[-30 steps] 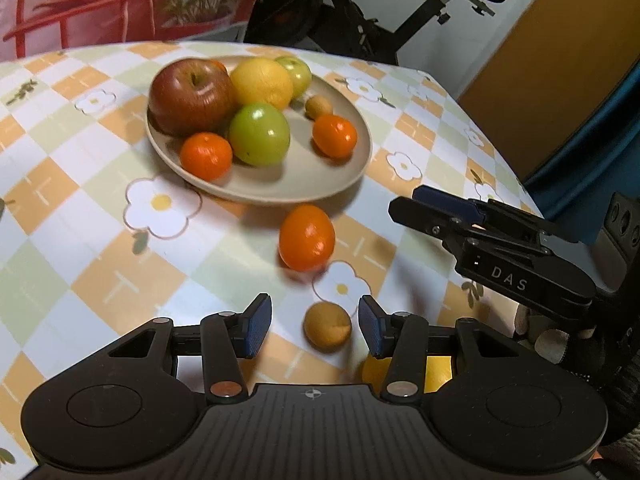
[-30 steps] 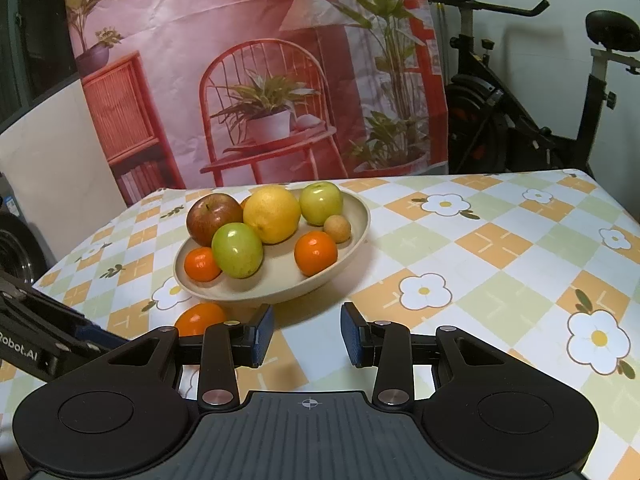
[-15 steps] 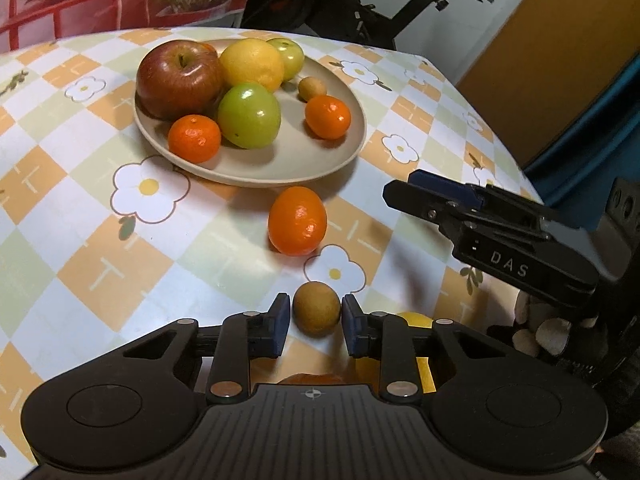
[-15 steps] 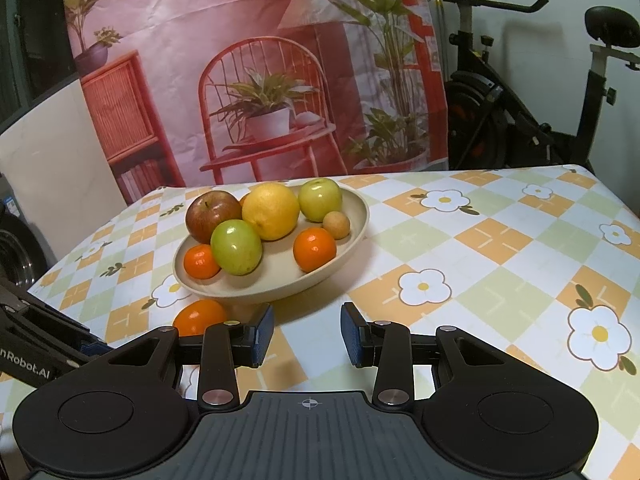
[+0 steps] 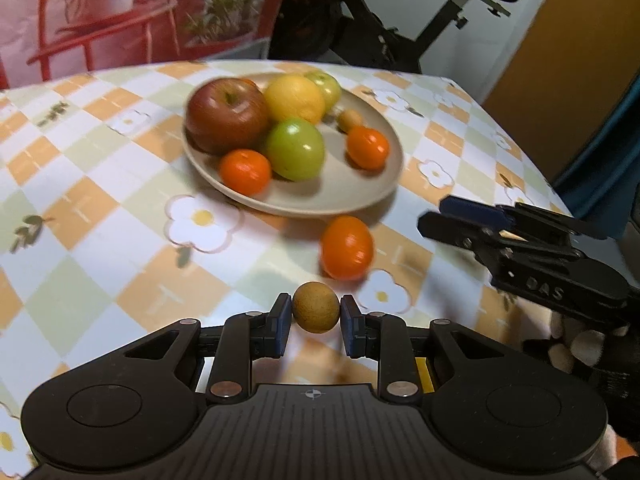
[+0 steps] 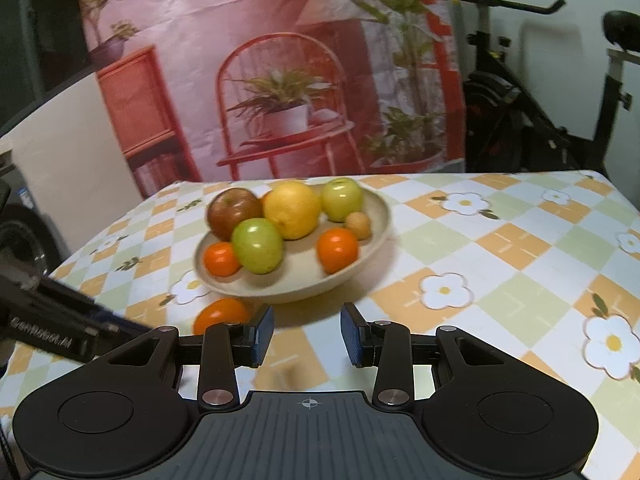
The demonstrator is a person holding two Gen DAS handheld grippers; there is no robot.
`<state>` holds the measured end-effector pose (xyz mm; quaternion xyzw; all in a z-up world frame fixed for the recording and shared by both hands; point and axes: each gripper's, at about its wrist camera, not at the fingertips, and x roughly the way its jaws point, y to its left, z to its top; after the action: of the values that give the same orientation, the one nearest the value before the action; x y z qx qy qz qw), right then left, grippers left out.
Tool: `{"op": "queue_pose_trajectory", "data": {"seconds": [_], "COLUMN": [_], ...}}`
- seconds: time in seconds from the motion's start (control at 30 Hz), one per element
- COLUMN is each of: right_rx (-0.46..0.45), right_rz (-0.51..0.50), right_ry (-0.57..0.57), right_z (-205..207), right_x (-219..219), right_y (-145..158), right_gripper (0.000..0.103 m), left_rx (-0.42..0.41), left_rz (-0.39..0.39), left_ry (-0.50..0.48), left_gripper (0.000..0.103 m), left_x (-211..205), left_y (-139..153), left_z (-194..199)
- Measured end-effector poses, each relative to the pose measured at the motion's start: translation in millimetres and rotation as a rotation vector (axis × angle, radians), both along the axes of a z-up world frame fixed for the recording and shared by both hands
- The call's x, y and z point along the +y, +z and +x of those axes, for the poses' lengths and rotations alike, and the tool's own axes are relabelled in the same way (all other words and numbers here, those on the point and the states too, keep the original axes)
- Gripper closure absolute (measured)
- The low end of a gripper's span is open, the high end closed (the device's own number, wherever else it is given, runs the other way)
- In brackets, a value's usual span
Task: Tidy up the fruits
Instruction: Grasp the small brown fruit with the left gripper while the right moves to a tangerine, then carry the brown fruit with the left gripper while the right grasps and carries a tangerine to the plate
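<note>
My left gripper (image 5: 316,314) pinches a small brown fruit (image 5: 316,307) between its two blue pads, one on each side at the widest part. I judge the side-on hold suits a round body, since it cannot roll out forward. The fruit appears lifted clear of the checked tablecloth (image 5: 100,208), though the blur makes the gap hard to confirm.

My right gripper (image 6: 307,334) has its jaws spread and holds nothing. It hangs low over the cloth just in front of the plate (image 6: 376,216), presumably kept ready without blocking the left side's path.

The plate already carries a red apple (image 5: 226,118), a lemon (image 5: 294,98), two green apples, two small oranges and a second small brown fruit (image 5: 350,119). Its near right portion is bare, which I judge the best drop spot.

One loose orange (image 5: 347,246) lies on the cloth just outside the plate's near rim, between the held fruit and the plate. I would carry over or around it.
</note>
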<state>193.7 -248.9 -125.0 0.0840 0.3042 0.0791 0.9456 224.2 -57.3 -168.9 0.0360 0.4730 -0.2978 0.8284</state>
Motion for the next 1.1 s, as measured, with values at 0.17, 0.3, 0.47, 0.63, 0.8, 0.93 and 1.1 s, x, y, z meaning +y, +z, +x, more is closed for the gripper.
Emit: {"op": "queue_pose_trajectory", "data": {"seconds": [0.17, 0.3, 0.47, 0.63, 0.8, 0.93, 1.1], "right_rx": [0.012, 0.024, 0.058, 0.091, 0.109, 0.119, 0.125], "right_rz": [-0.014, -0.02, -0.051, -0.086, -0.096, -0.102, -0.111], "right_ry": [0.068, 0.118, 0.209, 0.259, 0.269, 0.277, 0.279], "right_z": [4.3, 8.7, 20.2, 32.1, 41.7, 45.1, 47.2], "right_x": [15.4, 26.4, 41.8, 52.0, 57.2, 57.2, 58.1], "right_y": [2.1, 2.8, 2.8, -0.7, -3.0, -5.7, -8.0], "right_gripper": [0.068, 0.067, 0.063, 0.061, 0.061, 0.061, 0.062], "left_rx": [-0.046, -0.066, -0.073, -0.069, -0.066, -0.064, -0.06], "left_rz": [0.01, 0.01, 0.005, -0.004, -0.008, -0.01, -0.01], "left_ry": [0.05, 0.081, 0.106, 0.116, 0.122, 0.126, 0.128], "left_gripper": [0.075, 0.075, 0.075, 0.075, 0.075, 0.075, 0.075], "left_x": [14.5, 22.7, 29.6, 34.1, 36.4, 38.8, 38.1], "left_y": [7.4, 10.8, 11.2, 9.1, 7.5, 7.1, 5.9], "left_z": [4.3, 8.3, 11.4, 12.3, 11.8, 12.1, 12.1]}}
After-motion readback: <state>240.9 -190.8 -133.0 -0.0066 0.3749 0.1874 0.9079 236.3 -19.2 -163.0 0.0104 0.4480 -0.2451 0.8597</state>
